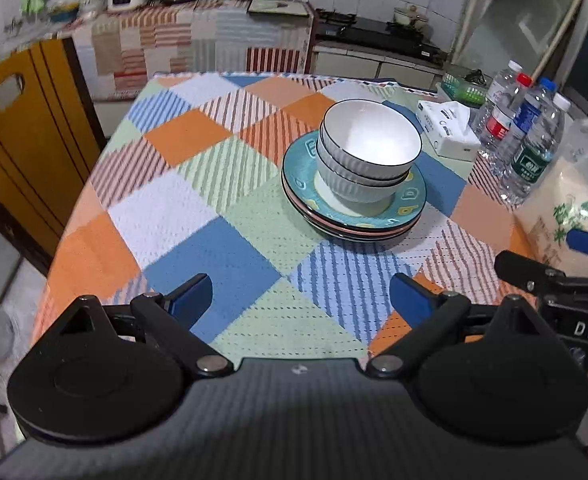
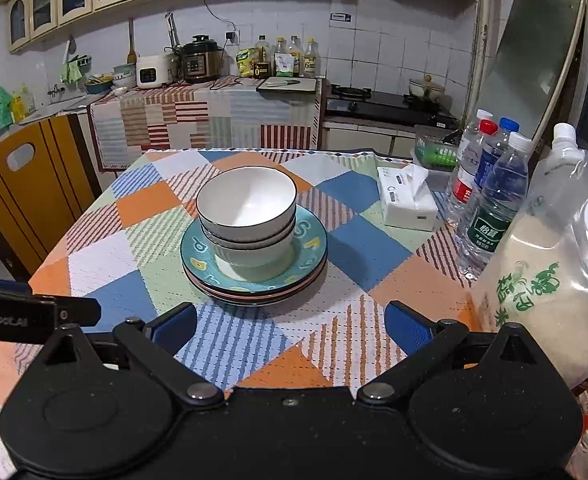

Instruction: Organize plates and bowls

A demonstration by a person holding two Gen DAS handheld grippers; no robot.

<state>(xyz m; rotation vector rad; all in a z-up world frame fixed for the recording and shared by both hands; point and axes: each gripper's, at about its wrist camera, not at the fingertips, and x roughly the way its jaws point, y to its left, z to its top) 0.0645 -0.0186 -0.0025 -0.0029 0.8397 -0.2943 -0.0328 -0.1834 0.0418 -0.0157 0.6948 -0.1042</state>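
Bowls (image 2: 248,216) sit nested one inside another on a stack of plates (image 2: 254,280), all in one pile on the checked tablecloth (image 2: 230,344). Both grippers hang short of that pile, tilted down toward it, and neither touches anything.

The left gripper (image 1: 300,300) has its blue fingers (image 1: 192,298) spread wide apart with only cloth between them. From it the pile lies ahead and a little to the right, well clear of the fingertips. The right gripper (image 2: 292,328) is likewise wide apart and empty. From it the pile lies ahead and slightly to the left, and looks nearer than it does from the left side.

So the pile stands roughly between the lines the two grippers point along. By my reading the right hand has the shorter reach to the near rim of the plates. The pile is round with no long side, so the approach angle matters less than the height: the bowl rims stand above the plates.

Beyond the right gripper, to its right, stand water bottles (image 2: 490,208), a tissue pack (image 2: 408,204) and a big jug (image 2: 550,280), close enough to crowd a wide swing on that side.
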